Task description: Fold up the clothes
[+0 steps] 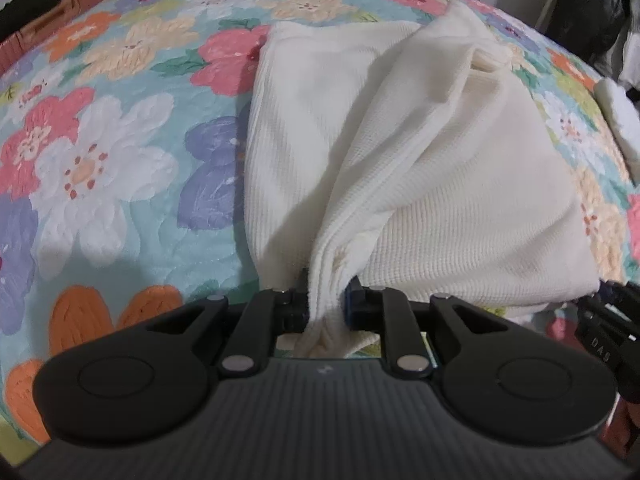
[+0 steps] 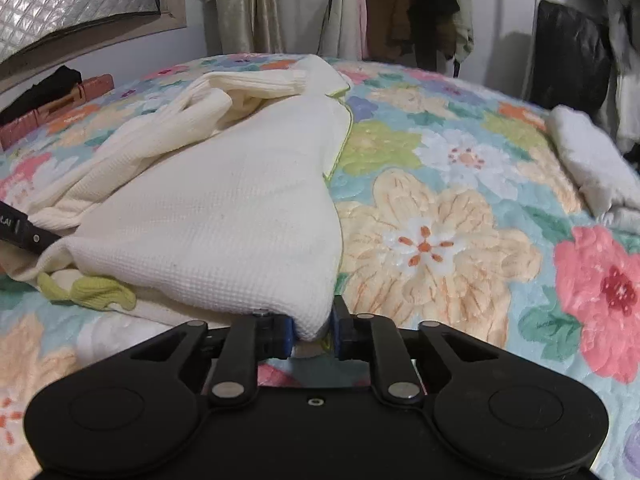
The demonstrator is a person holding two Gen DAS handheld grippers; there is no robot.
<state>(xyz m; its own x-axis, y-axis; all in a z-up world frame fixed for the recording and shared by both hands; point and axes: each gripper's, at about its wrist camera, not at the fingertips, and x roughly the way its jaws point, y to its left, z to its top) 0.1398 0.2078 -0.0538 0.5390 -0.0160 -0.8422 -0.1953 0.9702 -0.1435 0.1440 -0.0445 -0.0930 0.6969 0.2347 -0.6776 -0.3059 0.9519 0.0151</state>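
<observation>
A cream waffle-knit garment (image 1: pixel 400 160) with yellow-green trim (image 2: pixel 96 292) lies on the floral bedspread (image 1: pixel 100 140), partly folded over itself. My left gripper (image 1: pixel 326 304) is shut on a bunched near edge of the garment, and the cloth runs down between its pads. In the right wrist view, my right gripper (image 2: pixel 314 330) is shut on a near corner of the same garment (image 2: pixel 224 208), which rises in a tent toward the jaws. The right gripper's body shows at the left wrist view's right edge (image 1: pixel 608 332); the left one shows at the right wrist view's left edge (image 2: pixel 24 232).
A white fluffy cloth (image 2: pixel 588 160) lies at the bed's right side. A reddish-brown object (image 2: pixel 56 108) with dark cloth on it sits at the back left. Hanging clothes (image 2: pixel 360 8) and a black bag (image 2: pixel 568 52) stand behind the bed. Bare bedspread (image 2: pixel 440 240) lies right of the garment.
</observation>
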